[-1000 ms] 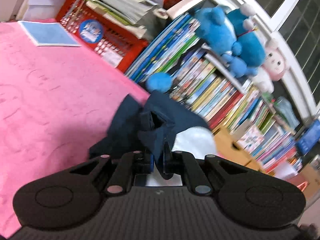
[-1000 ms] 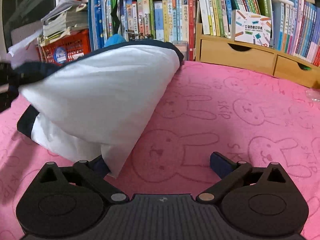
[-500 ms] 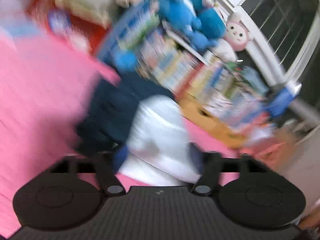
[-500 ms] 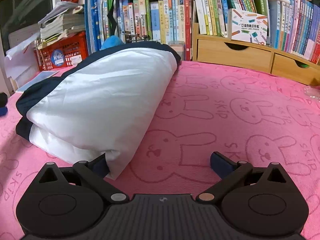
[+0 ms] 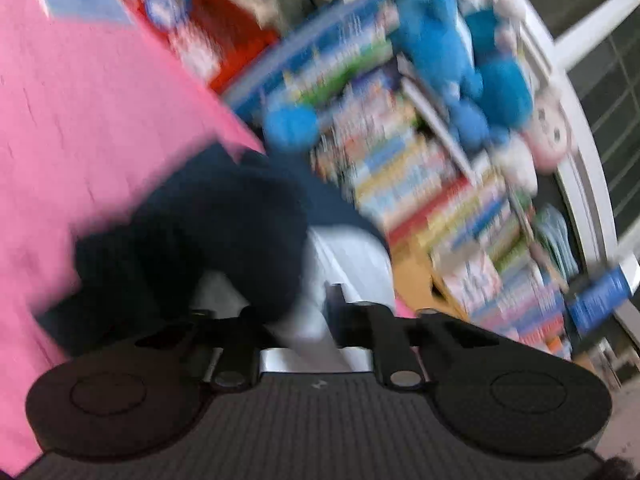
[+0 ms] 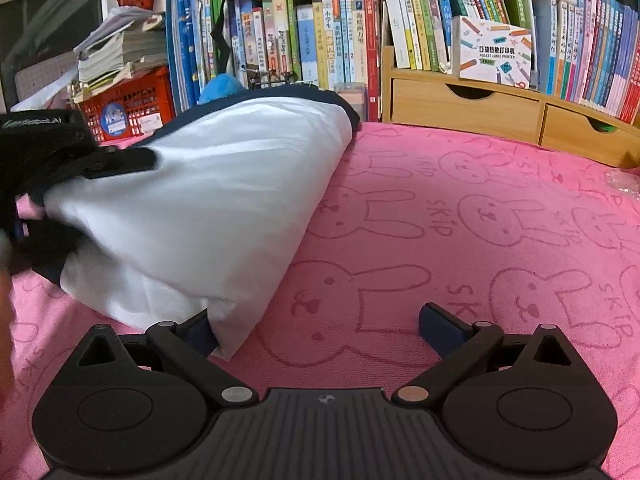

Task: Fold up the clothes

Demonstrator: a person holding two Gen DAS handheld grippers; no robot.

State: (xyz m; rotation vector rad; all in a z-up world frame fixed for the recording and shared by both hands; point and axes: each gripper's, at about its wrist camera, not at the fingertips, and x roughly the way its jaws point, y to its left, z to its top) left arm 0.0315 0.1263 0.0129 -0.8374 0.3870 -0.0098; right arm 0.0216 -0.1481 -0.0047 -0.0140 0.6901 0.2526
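Note:
A folded white and navy garment lies on the pink bunny-print towel. In the blurred left wrist view its navy part bunches up in front of the white part. My left gripper is closed on the garment's navy and white edge; it shows from outside in the right wrist view, at the garment's left end. My right gripper is open and empty, low over the towel, its left fingertip touching the garment's near corner.
A row of books and a wooden drawer unit stand behind the towel. A red basket with stacked papers is at the back left. Blue plush toys sit on top of the books.
My left gripper opened and let the garment drop flat half a second ago, then closed on its left edge again. The right gripper has stayed still and open.

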